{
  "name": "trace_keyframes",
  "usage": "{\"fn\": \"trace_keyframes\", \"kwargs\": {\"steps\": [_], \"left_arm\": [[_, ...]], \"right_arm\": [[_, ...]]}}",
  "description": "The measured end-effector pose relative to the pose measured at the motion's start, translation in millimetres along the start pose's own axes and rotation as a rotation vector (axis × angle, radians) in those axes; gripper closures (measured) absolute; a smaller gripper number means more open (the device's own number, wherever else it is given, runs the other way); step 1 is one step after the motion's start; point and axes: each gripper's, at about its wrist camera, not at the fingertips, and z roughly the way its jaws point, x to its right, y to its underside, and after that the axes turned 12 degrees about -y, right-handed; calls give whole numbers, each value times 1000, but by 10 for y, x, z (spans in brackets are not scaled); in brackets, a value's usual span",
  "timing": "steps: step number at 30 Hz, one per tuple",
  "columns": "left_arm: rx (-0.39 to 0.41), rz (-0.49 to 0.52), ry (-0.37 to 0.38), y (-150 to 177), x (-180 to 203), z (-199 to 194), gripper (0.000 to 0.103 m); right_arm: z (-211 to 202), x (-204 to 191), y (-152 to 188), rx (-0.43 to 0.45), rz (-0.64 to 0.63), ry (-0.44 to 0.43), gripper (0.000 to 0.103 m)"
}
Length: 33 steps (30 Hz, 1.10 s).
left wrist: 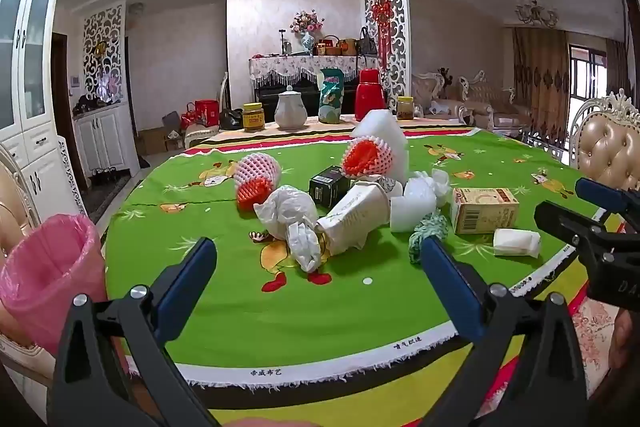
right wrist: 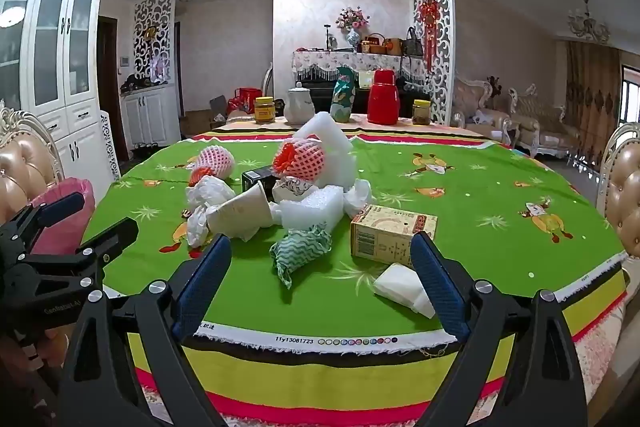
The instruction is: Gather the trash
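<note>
A pile of trash lies on the green tablecloth (left wrist: 240, 307): two red-and-white foam fruit nets (left wrist: 256, 175), a crumpled white plastic bag (left wrist: 288, 211), a tipped paper cup (left wrist: 356, 215), a black box (left wrist: 328, 183), white foam, a green crumpled wrapper (right wrist: 304, 251), a cardboard box (right wrist: 388, 231) and a white tissue (right wrist: 404, 289). My left gripper (left wrist: 318, 251) hangs open in front of the bag and cup, holding nothing. My right gripper (right wrist: 320, 243) is open too, short of the green wrapper, with its right finger beside the cardboard box. A pink-lined bin (left wrist: 52, 259) stands off the table's left edge.
Two jars (left wrist: 253, 117), a white teapot (left wrist: 291, 111), a green bag and a red thermos (left wrist: 370, 93) stand at the table's far side. Padded chairs (right wrist: 624, 187) flank the table left and right. The table's near edge runs just under both grippers.
</note>
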Motion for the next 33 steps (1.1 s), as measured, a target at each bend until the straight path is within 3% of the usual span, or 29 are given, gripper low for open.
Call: {"fn": "trace_keyframes", "kwargs": {"steps": [33], "left_arm": [[-8, -2, 0, 5, -24, 0, 4]], "right_arm": [[41, 16, 40, -7, 18, -7, 18]]}}
